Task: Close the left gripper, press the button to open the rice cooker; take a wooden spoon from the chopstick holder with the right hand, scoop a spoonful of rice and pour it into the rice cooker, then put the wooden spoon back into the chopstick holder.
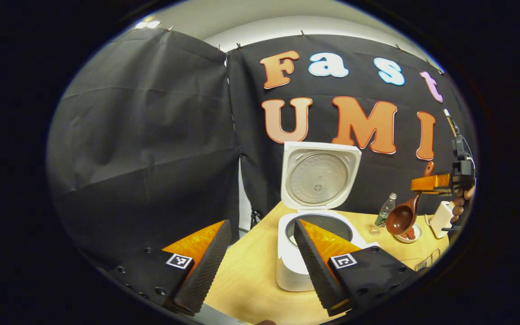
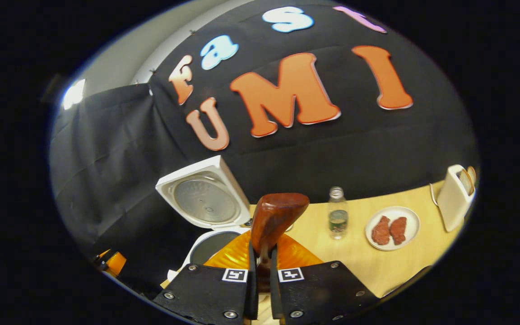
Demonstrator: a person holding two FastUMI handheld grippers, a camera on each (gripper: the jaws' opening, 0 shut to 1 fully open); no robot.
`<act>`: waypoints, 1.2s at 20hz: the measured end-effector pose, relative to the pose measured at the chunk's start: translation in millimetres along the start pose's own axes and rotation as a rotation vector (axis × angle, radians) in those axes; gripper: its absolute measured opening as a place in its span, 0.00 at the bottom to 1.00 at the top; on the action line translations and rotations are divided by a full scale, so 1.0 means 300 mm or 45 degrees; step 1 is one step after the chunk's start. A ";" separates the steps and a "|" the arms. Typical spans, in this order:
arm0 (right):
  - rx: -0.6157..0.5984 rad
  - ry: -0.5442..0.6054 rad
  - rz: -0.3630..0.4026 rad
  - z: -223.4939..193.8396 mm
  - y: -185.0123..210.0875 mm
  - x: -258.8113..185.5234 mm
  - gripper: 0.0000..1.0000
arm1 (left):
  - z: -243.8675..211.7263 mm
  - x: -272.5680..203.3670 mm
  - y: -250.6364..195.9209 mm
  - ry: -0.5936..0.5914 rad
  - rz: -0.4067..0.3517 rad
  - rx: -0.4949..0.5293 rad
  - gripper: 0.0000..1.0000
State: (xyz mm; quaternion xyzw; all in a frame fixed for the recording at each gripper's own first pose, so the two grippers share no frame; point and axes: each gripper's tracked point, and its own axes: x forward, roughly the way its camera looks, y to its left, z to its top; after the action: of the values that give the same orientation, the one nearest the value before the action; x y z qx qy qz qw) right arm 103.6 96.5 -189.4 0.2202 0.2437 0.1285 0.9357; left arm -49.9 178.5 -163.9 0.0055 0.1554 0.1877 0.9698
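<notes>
The white rice cooker (image 1: 318, 225) stands on the wooden table (image 1: 251, 280) with its lid (image 1: 321, 176) up and the dark inner pot showing. My left gripper (image 1: 262, 223) is open, its fingers wide apart in front of the cooker and touching nothing. In the left gripper view my right gripper (image 1: 440, 183) hangs at the far right, above the table, with the wooden spoon (image 1: 402, 216) pointing bowl down. In the right gripper view my right gripper (image 2: 260, 253) is shut on the wooden spoon (image 2: 278, 214) by its handle. The open rice cooker (image 2: 206, 203) lies to its left.
A plastic bottle (image 2: 337, 219), a plate (image 2: 411, 216) with two pieces of meat and a white toaster (image 2: 456, 196) stand on the table (image 2: 377, 266) right of the cooker. The booth's black cloth wall closes off the back and left.
</notes>
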 end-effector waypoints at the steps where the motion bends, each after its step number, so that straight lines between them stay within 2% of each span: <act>1: 0.045 -0.001 -0.037 -0.021 -0.068 -0.051 0.10 | -0.001 0.000 -0.032 0.004 -0.012 -0.003 0.94; 4: 0.165 -0.036 -0.149 -0.036 -0.277 -0.206 0.10 | -0.021 -0.016 -0.146 0.030 -0.074 -0.012 0.95; 8: 0.242 -0.094 -0.316 -0.060 -0.519 -0.401 0.10 | -0.015 -0.027 -0.272 0.027 -0.141 0.014 0.94; 14: 0.312 -0.159 -0.522 -0.111 -0.784 -0.614 0.10 | -0.021 -0.034 -0.459 0.052 -0.254 0.037 0.95; 16: 0.313 -0.184 -0.554 -0.140 -0.844 -0.646 0.10 | -0.013 -0.040 -0.498 0.042 -0.278 0.049 0.94; 18: 0.333 -0.155 -0.575 -0.208 -0.896 -0.650 0.10 | -0.003 -0.037 -0.529 0.039 -0.293 0.056 0.95; 20: 0.363 -0.111 -0.637 -0.289 -0.951 -0.649 0.11 | 0.004 -0.037 -0.554 0.047 -0.306 0.066 0.95; 24: 0.347 -0.088 -0.624 -0.363 -0.965 -0.622 0.11 | 0.035 -0.040 -0.588 0.032 -0.317 0.108 0.95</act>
State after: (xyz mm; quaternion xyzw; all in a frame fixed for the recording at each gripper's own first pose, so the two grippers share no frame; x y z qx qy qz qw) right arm -72.0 -182.1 -337.9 0.2829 0.2726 -0.1434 0.9084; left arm 6.7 10.7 -162.4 0.0250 0.1747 0.0592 0.9825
